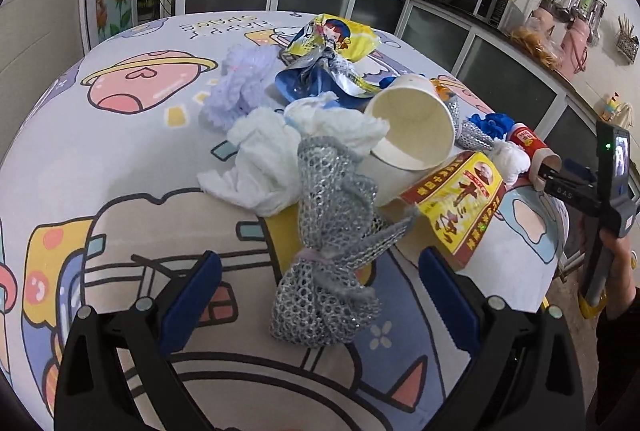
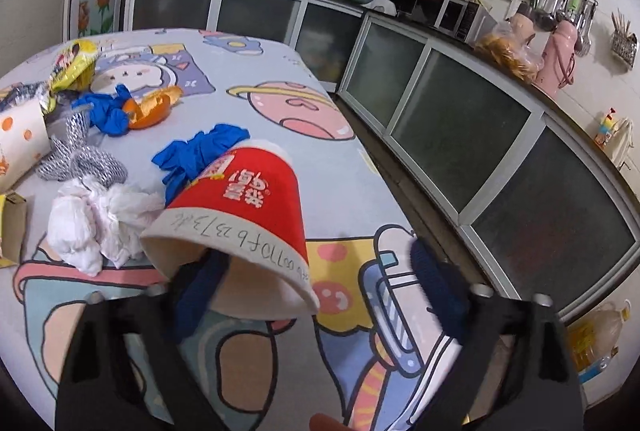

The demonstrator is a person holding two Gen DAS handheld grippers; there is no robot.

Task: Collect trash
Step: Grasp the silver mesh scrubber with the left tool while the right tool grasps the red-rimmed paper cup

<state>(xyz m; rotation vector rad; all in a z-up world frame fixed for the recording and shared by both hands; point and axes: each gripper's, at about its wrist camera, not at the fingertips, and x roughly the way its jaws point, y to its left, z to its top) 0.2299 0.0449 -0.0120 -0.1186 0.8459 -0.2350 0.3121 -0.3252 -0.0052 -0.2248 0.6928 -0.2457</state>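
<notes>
My left gripper [image 1: 320, 279] is open, its blue pads either side of a silver mesh scrubber [image 1: 332, 251] lying on the cartoon-print table [image 1: 132, 167]. Behind the scrubber lie crumpled white tissue [image 1: 276, 151], a tipped white paper cup [image 1: 416, 127], a red-yellow carton [image 1: 460, 203] and a yellow-blue snack bag [image 1: 332, 43]. My right gripper [image 2: 320, 271] is open around a tipped red paper cup [image 2: 248, 199], its left finger inside the cup's mouth. Blue gloves [image 2: 200, 151], white tissue [image 2: 96, 219] and orange peel [image 2: 154, 107] lie to the left.
A lilac knitted cloth [image 1: 240, 83] lies left of the pile. The table edge [image 2: 360, 159] drops off to the right towards glass-fronted cabinets [image 2: 460, 123]. An oil bottle [image 2: 596, 339] stands on the floor at the right.
</notes>
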